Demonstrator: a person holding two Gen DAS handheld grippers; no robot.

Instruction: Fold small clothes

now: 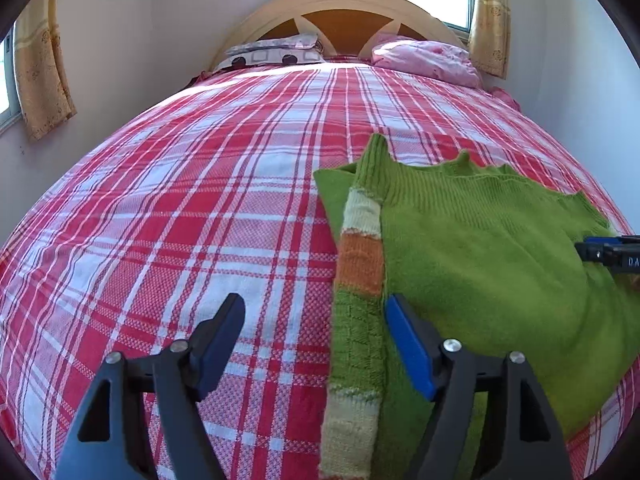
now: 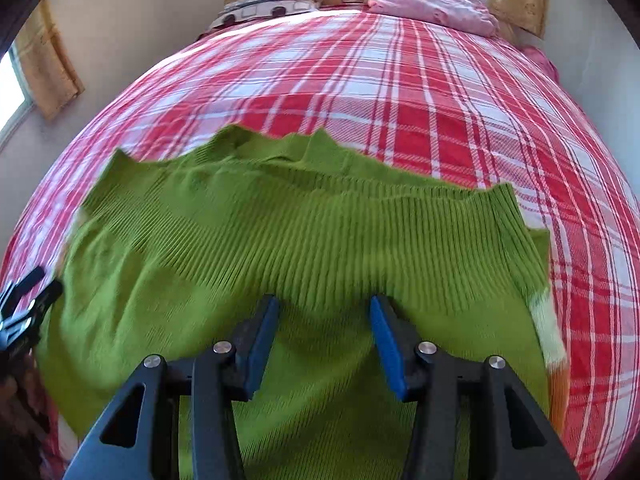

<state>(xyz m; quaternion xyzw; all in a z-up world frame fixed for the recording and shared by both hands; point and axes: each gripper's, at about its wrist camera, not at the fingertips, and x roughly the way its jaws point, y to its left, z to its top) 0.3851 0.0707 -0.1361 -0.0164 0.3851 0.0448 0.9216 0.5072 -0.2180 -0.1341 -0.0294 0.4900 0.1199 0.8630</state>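
Note:
A green knitted sweater (image 1: 492, 256) lies spread on the bed, its ribbed hem toward the headboard. One sleeve (image 1: 358, 280), striped cream, orange and green, is folded in along the sweater's left edge. My left gripper (image 1: 314, 306) is open and empty, straddling that left edge, with its right finger over the sweater. My right gripper (image 2: 324, 306) is open and empty, low over the middle of the sweater (image 2: 280, 240). The right gripper also shows at the right edge of the left wrist view (image 1: 608, 252). The left gripper shows at the left edge of the right wrist view (image 2: 28, 292).
The bed carries a red and white plaid sheet (image 1: 180, 220). A patterned pillow (image 1: 276, 54) and a pink quilt (image 1: 428, 60) lie by the wooden headboard (image 1: 340, 12). White walls stand close on both sides, with yellow curtains (image 1: 40, 76).

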